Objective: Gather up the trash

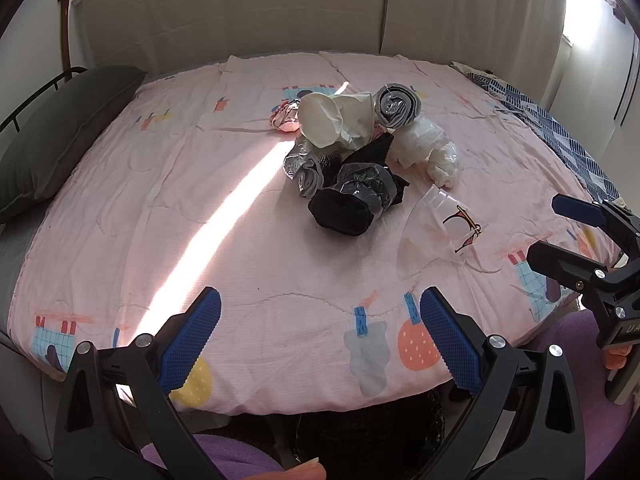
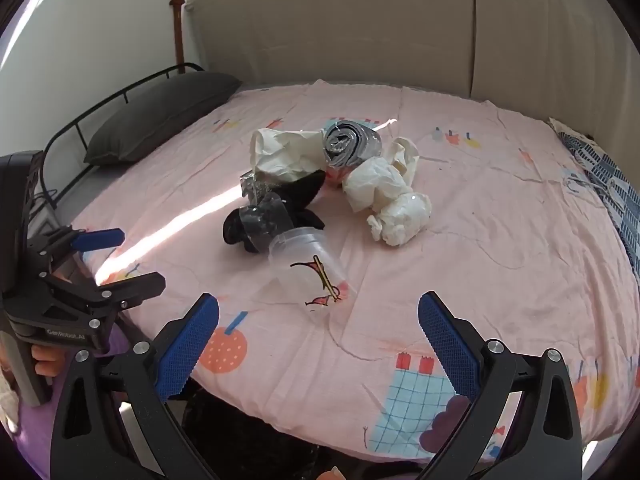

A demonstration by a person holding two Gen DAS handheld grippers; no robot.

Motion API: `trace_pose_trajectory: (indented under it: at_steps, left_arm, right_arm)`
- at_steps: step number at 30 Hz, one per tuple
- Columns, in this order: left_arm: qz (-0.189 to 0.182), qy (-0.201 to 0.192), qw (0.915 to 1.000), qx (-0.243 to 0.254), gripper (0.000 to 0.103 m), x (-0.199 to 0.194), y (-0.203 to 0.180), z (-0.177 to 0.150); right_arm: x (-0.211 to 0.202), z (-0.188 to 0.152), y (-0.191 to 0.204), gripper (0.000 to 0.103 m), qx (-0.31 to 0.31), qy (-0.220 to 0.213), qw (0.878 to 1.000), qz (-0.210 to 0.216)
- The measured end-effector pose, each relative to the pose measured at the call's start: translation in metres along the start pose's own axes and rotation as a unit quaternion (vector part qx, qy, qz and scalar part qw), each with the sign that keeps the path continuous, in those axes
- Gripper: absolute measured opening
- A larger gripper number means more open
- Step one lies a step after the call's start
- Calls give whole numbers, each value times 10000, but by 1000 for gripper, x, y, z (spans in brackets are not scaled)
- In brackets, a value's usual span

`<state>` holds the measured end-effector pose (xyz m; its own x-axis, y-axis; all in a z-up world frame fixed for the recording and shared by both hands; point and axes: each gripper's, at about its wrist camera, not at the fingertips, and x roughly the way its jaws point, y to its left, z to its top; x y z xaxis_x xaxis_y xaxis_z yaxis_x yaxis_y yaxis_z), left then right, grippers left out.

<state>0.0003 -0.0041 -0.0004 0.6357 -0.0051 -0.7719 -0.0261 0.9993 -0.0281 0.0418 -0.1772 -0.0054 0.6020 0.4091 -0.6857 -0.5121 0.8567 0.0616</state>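
Note:
A heap of trash lies mid-bed on the pink quilt (image 1: 200,184): a crumpled white paper bag (image 1: 332,120), a grey roll (image 1: 396,106), white plastic wads (image 1: 432,152), a black and silver bundle (image 1: 352,200), and a clear plastic cup (image 1: 444,224) on its side nearest me. In the right wrist view the cup (image 2: 310,270) lies just ahead of my right gripper (image 2: 318,340), which is open and empty. My left gripper (image 1: 320,340) is open and empty near the bed's front edge. Each gripper shows in the other's view: the right one (image 1: 560,228), the left one (image 2: 124,258).
A dark grey pillow (image 1: 60,136) lies at the bed's left by a black rail (image 2: 120,90). A blue patterned cloth (image 1: 560,128) lies at the right edge. A beige padded wall (image 1: 280,8) stands behind. A black bag (image 1: 368,436) sits below the front edge.

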Motion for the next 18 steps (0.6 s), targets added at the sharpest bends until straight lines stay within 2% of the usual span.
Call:
trace_pose_trajectory:
  at_steps: [18]
  left_arm:
    - [-30,28,10000,20,97,2,-2,0]
  right_arm:
    - [-1,0,1,96,-46,8,10000,-8]
